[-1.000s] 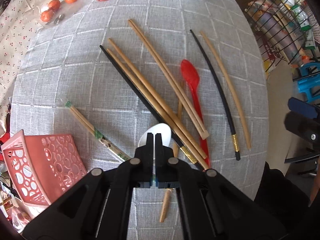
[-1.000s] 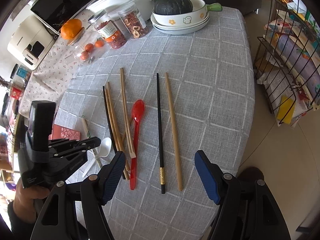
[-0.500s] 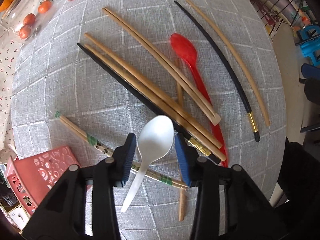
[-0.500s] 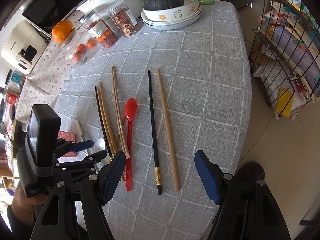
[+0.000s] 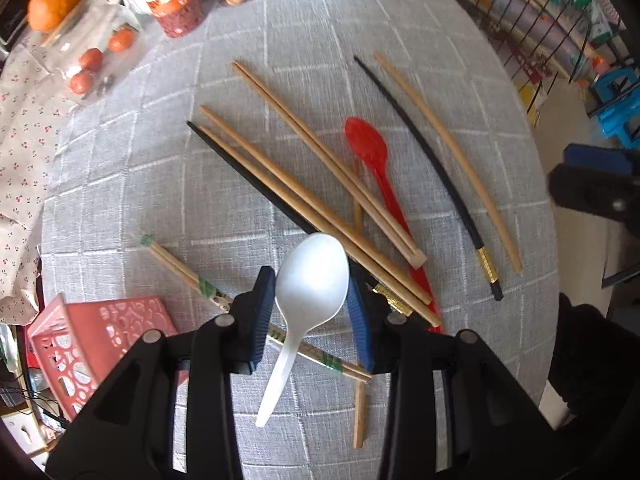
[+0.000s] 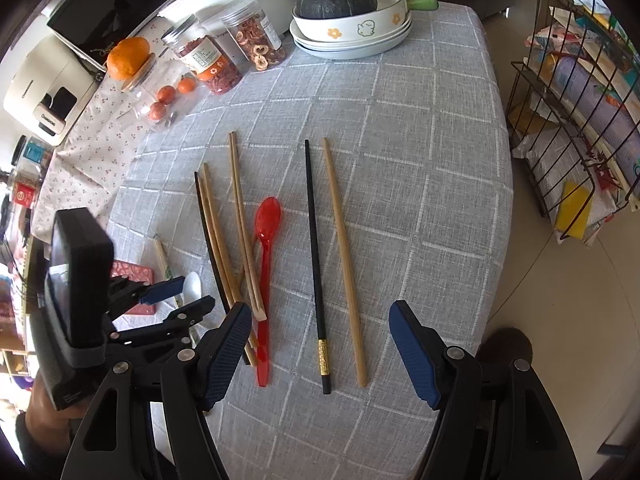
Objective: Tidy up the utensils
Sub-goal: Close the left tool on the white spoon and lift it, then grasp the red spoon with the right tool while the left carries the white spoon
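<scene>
A white plastic spoon [image 5: 310,284] lies on the grey checked tablecloth, its bowl between the open fingers of my left gripper [image 5: 312,312]; the pads do not touch it. It rests across a wrapped chopstick pair [image 5: 192,276]. A red spoon [image 5: 374,164], several wooden chopsticks [image 5: 304,184] and black chopsticks [image 5: 436,172] lie spread ahead. A pink perforated basket [image 5: 80,344] sits at the left. My right gripper [image 6: 320,352] is open and empty, hovering over the near ends of a black chopstick [image 6: 316,264] and a wooden one [image 6: 344,256].
Jars [image 6: 208,60], an orange [image 6: 128,56], small tomatoes [image 6: 166,94] and a bowl with a dark squash [image 6: 340,0] stand at the table's far side. A wire rack [image 6: 576,120] stands to the right, past the table edge.
My left gripper went from shut to open and moved forward, so the white spoon's bowl now lies between its fingers. The right gripper stayed open and drifted slightly.
</scene>
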Available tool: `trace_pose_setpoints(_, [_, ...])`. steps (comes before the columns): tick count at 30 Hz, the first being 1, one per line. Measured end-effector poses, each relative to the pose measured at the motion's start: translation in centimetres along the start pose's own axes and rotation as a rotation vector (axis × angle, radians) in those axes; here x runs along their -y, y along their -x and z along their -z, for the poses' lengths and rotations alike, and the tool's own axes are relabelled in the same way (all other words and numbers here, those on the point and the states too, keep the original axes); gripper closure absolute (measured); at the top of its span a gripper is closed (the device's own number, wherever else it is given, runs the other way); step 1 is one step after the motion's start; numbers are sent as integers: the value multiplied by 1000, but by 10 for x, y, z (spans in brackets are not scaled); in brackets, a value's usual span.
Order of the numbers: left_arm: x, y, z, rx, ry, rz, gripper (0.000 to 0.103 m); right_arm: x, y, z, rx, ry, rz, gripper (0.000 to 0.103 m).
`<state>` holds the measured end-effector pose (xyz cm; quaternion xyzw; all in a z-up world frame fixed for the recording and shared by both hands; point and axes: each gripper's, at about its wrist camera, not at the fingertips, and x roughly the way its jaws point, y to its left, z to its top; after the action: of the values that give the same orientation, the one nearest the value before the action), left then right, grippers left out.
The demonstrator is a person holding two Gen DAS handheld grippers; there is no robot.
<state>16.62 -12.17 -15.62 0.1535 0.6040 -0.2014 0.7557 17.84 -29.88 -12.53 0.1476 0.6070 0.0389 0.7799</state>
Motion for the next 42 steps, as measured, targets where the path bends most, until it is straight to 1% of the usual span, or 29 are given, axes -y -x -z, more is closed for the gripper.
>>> trace_pose_setpoints(5, [-32, 82, 21, 269, 131, 41, 65, -10, -7, -6, 17, -4, -57, 32])
trace_pose_setpoints(6, [-42, 97, 27, 326, 159, 50, 65, -13, -11, -8, 16, -1, -70, 37])
trace_pose_setpoints(8, [-65, 124, 41, 438, 215, 67, 65, -21, -21, -12, 8, 7, -81, 44])
trace_pose_setpoints(9, [-78, 131, 44, 494, 245, 76, 65, -24, -28, -15, 1, 11, -83, 47])
trace_pose_setpoints(10, [-86, 139, 53, 548, 273, 81, 65, -27, -35, -18, -5, 11, -83, 49])
trace_pose_setpoints(11, [-92, 145, 61, 596, 300, 80, 65, -29, -42, -20, -15, 7, -84, 55])
trace_pose_setpoints(12, [-100, 151, 68, 626, 323, 79, 65, -31, -50, -23, -26, 0, -86, 58])
trace_pose_setpoints(14, [-113, 155, 74, 665, 375, 77, 65, -34, -64, -30, -45, -24, -88, 60])
trace_pose_setpoints(16, [-127, 154, 82, 690, 432, 92, 65, -38, -76, -38, -60, -38, -84, 61])
trace_pose_setpoints(18, [-135, 155, 86, 715, 459, 83, 65, -41, -85, -45, -66, -34, -81, 63])
trace_pose_setpoints(22, [-148, 160, 93, 772, 491, 80, 65, -49, -102, -54, -72, 8, -11, 63])
trace_pose_setpoints(25, [-154, 155, 92, 794, 516, 71, 65, -53, -117, -57, -88, 33, 40, 65])
trace_pose_setpoints(27, [-156, 152, 91, 803, 528, 64, 65, -57, -121, -60, -70, 50, 59, 66])
trace_pose_setpoints(28, [-156, 150, 91, 812, 532, 63, 65, -61, -123, -61, -68, 66, 71, 68])
trace_pose_setpoints(29, [-157, 149, 91, 816, 532, 64, 65, -63, -124, -62, -63, 82, 91, 75])
trace_pose_setpoints(31, [-157, 148, 90, 825, 532, 58, 65, -65, -125, -60, -52, 106, 107, 76])
trace_pose_setpoints(33, [-157, 146, 89, 819, 534, 51, 65, -66, -124, -59, -47, 106, 109, 76])
trace_pose_setpoints(36, [-157, 145, 90, 821, 551, 46, 65, -66, -108, -58, -3, 89, 94, 76])
trace_pose_setpoints(42, [-156, 144, 91, 868, 568, -3, 65, -74, -51, -51, 145, 134, 36, 76])
